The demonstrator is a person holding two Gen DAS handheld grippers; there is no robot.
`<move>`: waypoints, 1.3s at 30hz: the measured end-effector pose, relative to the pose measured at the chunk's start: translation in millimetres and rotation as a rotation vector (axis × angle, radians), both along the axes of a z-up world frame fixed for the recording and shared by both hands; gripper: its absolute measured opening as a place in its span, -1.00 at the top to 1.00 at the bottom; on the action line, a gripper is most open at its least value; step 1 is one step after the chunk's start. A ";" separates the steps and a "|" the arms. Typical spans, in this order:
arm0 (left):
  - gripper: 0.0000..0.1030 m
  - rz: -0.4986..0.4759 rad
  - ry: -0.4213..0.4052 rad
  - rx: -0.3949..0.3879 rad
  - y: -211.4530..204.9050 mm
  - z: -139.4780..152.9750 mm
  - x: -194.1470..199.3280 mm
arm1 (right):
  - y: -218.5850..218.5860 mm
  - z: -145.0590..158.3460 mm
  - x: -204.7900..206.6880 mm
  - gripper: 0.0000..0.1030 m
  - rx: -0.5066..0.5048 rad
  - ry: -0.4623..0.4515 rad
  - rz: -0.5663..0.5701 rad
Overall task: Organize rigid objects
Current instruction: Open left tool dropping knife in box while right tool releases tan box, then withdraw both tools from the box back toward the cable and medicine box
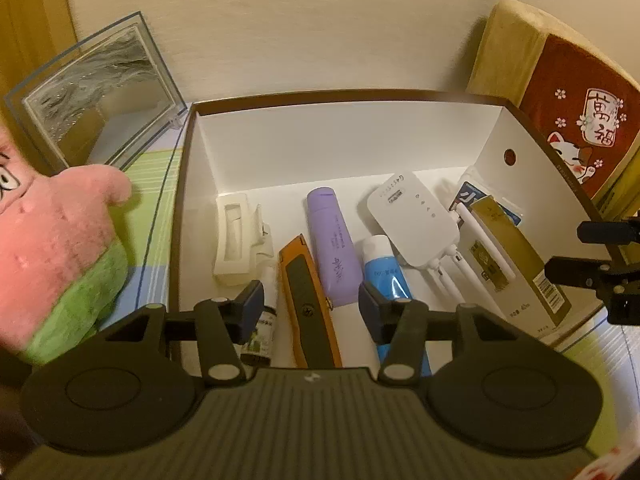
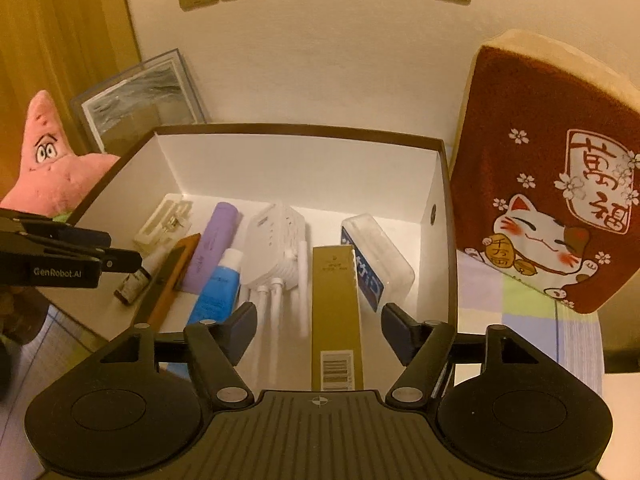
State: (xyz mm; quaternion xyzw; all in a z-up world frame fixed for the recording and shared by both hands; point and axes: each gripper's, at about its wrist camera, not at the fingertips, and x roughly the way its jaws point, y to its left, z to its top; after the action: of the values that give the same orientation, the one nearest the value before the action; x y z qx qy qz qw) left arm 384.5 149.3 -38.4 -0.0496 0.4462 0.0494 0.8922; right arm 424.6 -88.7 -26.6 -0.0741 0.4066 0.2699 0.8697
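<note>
Box (image 1: 336, 148): white inside, dark-rimmed, open at the top, set on a pastel checked surface (image 1: 156, 216) against the wall.

Contents, left to right as seen from the left wrist view:
- Hair clip (image 1: 240, 240), cream, laid flat near the left wall.
- Small bottle (image 1: 262, 332), dark with a white top, lying just beside the clip; partly hidden behind the left finger.
- Knife (image 1: 306, 300), orange and grey utility type, laid lengthwise beside the bottle.
- Purple tube (image 1: 332, 248), laid lengthwise, touching the knife's right side.
- Blue tube (image 1: 386, 272), white-capped, just beside the purple one.
- Router (image 1: 412, 220), white, antennas pointed toward the camera, overlapping the blue tube's cap end.
- Gold carton (image 1: 516, 260), long, barcode at the near end, tilted against a clear case (image 2: 380, 256) with a blue label by the right wall.

Left hand-held gripper (image 1: 311, 312): fingers spread apart, nothing between them, held over the knife and purple tube at the near edge.

Right hand-held gripper (image 2: 319, 332): fingers spread wide, nothing between them, held over the gold carton's near end and the router antennas.

Outside the box: pink star plush (image 1: 60, 248) and a framed picture (image 1: 100, 100) at left; a red cat-print cushion (image 2: 552, 184) at right.
</note>
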 end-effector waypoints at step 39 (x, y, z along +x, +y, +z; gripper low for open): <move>0.01 0.045 -0.069 -0.079 -37.5 51.9 -164.4 | -25.1 23.7 -142.3 -0.32 0.137 0.045 0.056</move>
State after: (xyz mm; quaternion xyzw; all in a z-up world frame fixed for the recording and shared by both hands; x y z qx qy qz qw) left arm 220.2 111.8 13.5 -0.0967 0.4157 0.0500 0.9030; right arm 282.4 -113.8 -2.9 -0.0199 0.4045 0.3229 0.8554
